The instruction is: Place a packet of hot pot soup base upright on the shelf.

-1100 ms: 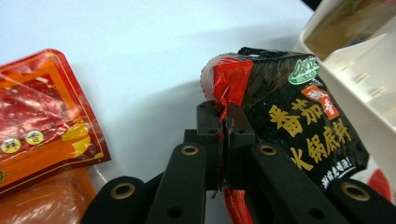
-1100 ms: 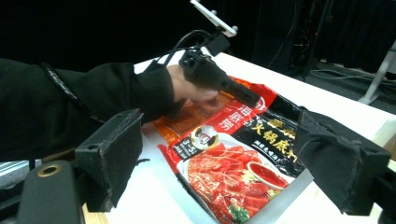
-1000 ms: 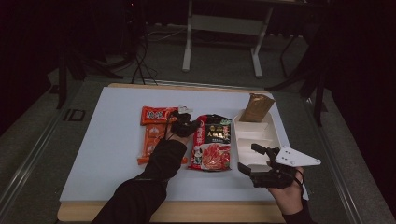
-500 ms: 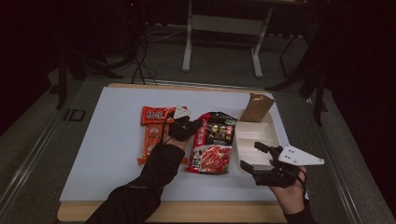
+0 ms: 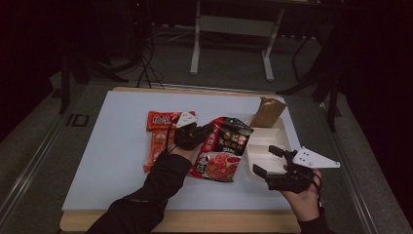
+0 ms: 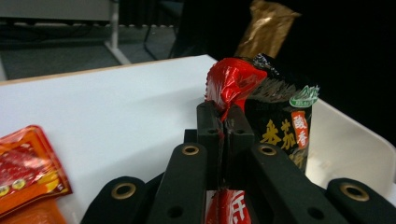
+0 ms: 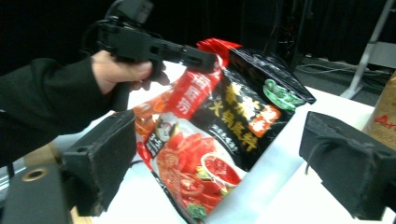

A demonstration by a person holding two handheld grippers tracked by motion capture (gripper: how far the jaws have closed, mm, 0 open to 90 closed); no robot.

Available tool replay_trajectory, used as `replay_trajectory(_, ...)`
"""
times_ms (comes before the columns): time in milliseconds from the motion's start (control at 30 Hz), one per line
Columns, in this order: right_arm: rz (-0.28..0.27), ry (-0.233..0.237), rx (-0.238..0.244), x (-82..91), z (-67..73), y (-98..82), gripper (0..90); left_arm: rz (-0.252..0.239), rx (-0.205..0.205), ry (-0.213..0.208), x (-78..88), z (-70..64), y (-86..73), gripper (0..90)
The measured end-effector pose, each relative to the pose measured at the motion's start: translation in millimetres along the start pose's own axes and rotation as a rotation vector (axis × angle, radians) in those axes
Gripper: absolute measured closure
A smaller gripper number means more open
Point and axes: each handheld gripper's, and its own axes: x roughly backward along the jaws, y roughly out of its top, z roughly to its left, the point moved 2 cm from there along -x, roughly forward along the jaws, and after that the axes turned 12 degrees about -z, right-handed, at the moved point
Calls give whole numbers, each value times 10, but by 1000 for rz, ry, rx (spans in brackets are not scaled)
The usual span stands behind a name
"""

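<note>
Beside the white tray (image 5: 265, 155), on its left, the red-and-black sauce pouch (image 5: 221, 148) is pinched at its top corner by the fully closed left gripper (image 5: 207, 130). The lift should be kept slow, so the foil is not torn. The right gripper (image 5: 268, 161), jaws wide and empty, is held over the tray.

light: dim room, table (image 5: 112, 146) lit from above | focus: near jaws soft | far background perhaps underexposed
</note>
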Motion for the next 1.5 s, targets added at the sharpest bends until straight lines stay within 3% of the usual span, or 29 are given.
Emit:
replay_trajectory(133, 2, -5, -17, -34, -43, 14, 139, -15, -24, -22, 73, -50, 79, 882)
replay_trajectory(267, 10, -14, -7, -101, -81, 36, 158, -59, -4, -58, 166, -61, 153, 882)
replay_trajectory(367, 3, -2, -16, -169, -116, 121, 236, -79, 5, -94, 222, -84, 200, 881)
replay_trajectory(533, 1, -15, -22, -264, -177, 198, 236, -110, 7, -135, 289, -132, 253, 881)
replay_trajectory(600, 8, -10, -40, -328, -224, 221, 240, -131, 9, -156, 301, -129, 261, 881)
replay_trajectory(733, 26, 65, -118, -457, -309, 192, 350, -175, 39, -197, 322, -120, 275, 881)
replay_trajectory(800, 27, 69, -128, -479, -326, 183, 368, -184, 47, -200, 326, -119, 279, 881)
replay_trajectory(833, 19, 63, -127, -491, -333, 180, 398, -201, 56, -222, 330, -123, 284, 881)
replay_trajectory(967, 5, 101, -114, -524, -313, 231, 521, -208, 61, -246, 331, -149, 288, 881)
replay_trajectory(1133, 1, 126, -115, -524, -284, 314, 716, -226, 59, -244, 323, -147, 265, 880)
replay_trajectory(1300, -1, 123, -136, -510, -283, 366, 753, -202, 70, -271, 321, -113, 259, 875)
replay_trajectory(1433, 1, 116, -121, -518, -264, 404, 763, -205, 12, -271, 357, -119, 270, 863)
replay_trajectory(1500, 0, 115, -120, -517, -260, 423, 771, -199, 3, -279, 374, -120, 284, 848)
